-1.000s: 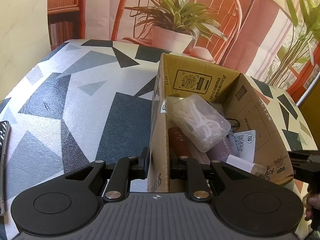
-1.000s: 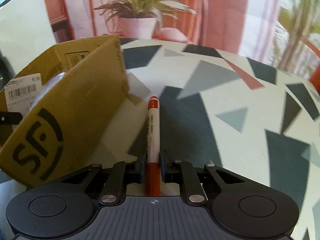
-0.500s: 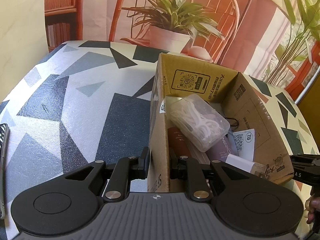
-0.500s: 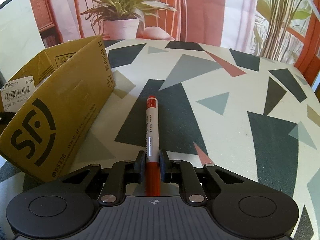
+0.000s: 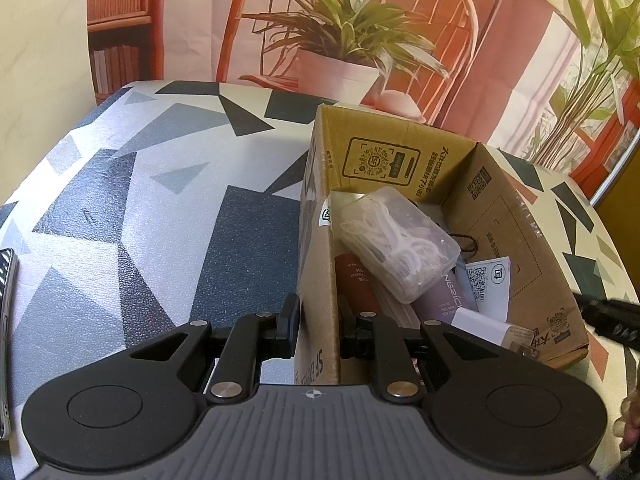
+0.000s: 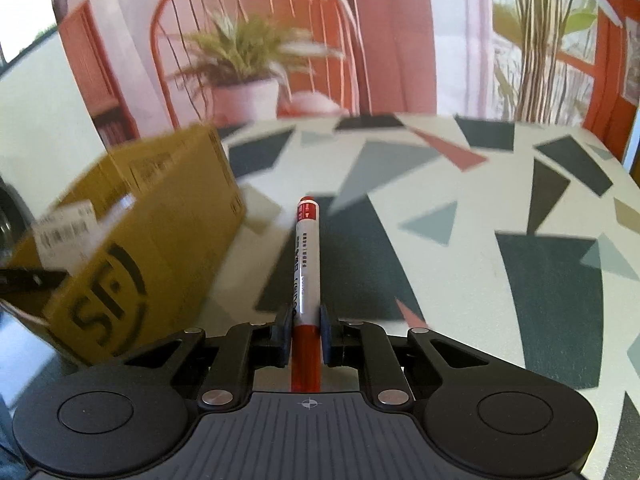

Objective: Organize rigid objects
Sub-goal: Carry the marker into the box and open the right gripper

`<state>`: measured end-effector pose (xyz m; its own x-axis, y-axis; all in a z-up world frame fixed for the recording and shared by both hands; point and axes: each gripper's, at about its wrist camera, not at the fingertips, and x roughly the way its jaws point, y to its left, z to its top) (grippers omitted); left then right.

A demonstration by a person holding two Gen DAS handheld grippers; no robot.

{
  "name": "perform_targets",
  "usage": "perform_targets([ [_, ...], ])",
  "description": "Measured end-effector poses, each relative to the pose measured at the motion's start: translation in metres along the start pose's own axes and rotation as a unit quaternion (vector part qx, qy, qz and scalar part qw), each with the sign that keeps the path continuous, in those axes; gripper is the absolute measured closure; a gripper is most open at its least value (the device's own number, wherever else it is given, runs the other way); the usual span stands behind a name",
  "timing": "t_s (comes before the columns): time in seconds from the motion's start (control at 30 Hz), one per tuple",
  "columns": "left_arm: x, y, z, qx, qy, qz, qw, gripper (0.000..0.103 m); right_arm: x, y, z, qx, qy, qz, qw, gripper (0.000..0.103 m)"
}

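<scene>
Where the left gripper sits at lower centre of its view, its jaws clamp the near wall of the cardboard box, a clear plastic case lying inside. Left of the box the pebbled, triangle-patterned worktop lies open. The right gripper pinches a smooth red-and-white marker, pointing up-frame above the open worktop right of the box.

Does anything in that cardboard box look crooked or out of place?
Yes: the clear plastic case of white pieces lies tilted on top of the other items in the cardboard box, not flat. A phone-like object sits alone at the table's left edge.
</scene>
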<state>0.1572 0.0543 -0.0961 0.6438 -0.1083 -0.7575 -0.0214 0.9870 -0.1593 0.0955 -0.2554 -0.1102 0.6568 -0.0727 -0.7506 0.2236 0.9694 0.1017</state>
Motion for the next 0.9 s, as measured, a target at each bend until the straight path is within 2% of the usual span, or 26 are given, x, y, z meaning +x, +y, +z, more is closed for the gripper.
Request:
perform_targets([
  [0.23, 0.0, 0.0, 0.0, 0.0, 0.001, 0.0, 1.0, 0.084, -0.029, 0.029, 0.027, -0.022, -0.057, 0.072, 0.995, 0.09],
  [0.37, 0.001, 0.001, 0.0, 0.0, 0.002, 0.0, 1.0, 0.084, -0.036, 0.056, 0.041, -0.05, -0.069, 0.116, 0.99, 0.09],
  [0.5, 0.0, 0.002, -0.001, -0.002, 0.004, -0.001, 1.0, 0.084, -0.029, 0.084, 0.046, -0.084, -0.05, 0.146, 0.984, 0.09],
  [0.67, 0.001, 0.001, 0.0, -0.001, 0.005, -0.002, 1.0, 0.084, -0.015, 0.113, 0.045, -0.116, -0.013, 0.159, 0.98, 0.09],
  [0.9, 0.001, 0.001, 0.0, 0.0, 0.006, -0.001, 1.0, 0.084, 0.001, 0.128, 0.038, -0.131, 0.024, 0.166, 0.977, 0.09],
])
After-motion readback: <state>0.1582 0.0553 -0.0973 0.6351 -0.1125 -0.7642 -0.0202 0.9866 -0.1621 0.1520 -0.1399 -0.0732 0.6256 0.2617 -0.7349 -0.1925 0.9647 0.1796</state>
